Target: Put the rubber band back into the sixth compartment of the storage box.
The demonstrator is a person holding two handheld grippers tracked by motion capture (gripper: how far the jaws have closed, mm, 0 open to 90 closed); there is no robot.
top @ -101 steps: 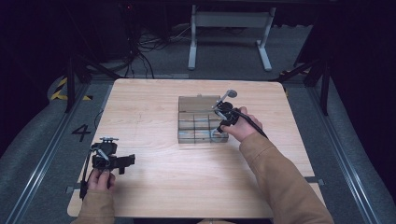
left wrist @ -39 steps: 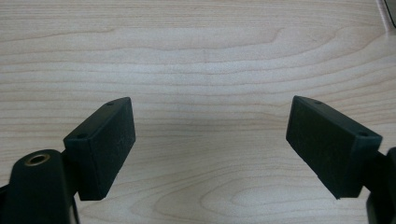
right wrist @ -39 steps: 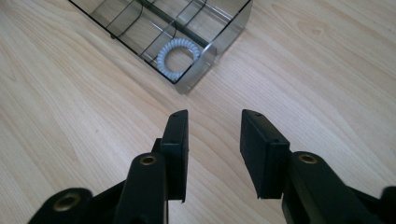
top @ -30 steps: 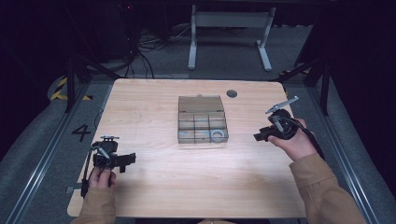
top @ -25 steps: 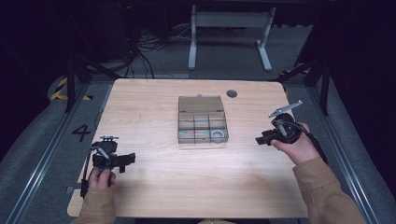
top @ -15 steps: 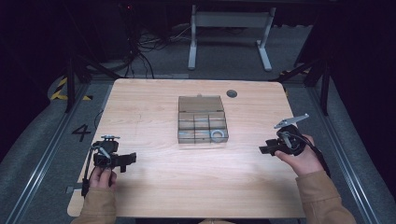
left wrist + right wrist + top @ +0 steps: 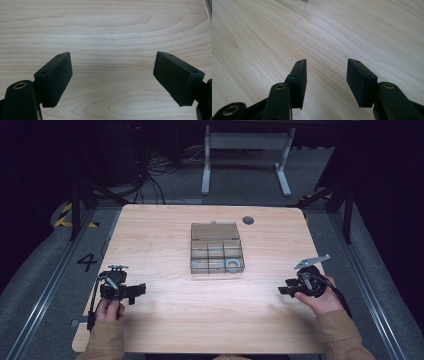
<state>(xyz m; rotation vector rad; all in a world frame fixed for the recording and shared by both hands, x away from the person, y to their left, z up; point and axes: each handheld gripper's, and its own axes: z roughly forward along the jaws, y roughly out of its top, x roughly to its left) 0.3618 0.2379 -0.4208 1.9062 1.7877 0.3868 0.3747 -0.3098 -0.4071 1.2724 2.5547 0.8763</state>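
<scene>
While tools idle | organizer box (image 7: 216, 247) mid-table (image 7: 160, 320) | round cap (image 7: 248, 220) behind it

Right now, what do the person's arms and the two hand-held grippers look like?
Tan sleeves cover both forearms. Each hand-held gripper, left and right, is black with two flat rectangular pads and brass-ringed holes. The right carries a grey plate; a black cable trails from the left.

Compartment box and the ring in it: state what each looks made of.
The compartment box looks like smoky translucent plastic: the dividers and table show dimly through its walls. The ring in its front right compartment looks pale grey with a dull sheen, perhaps metal or plastic; too small to tell. The table is light matte wood-grain.
</scene>
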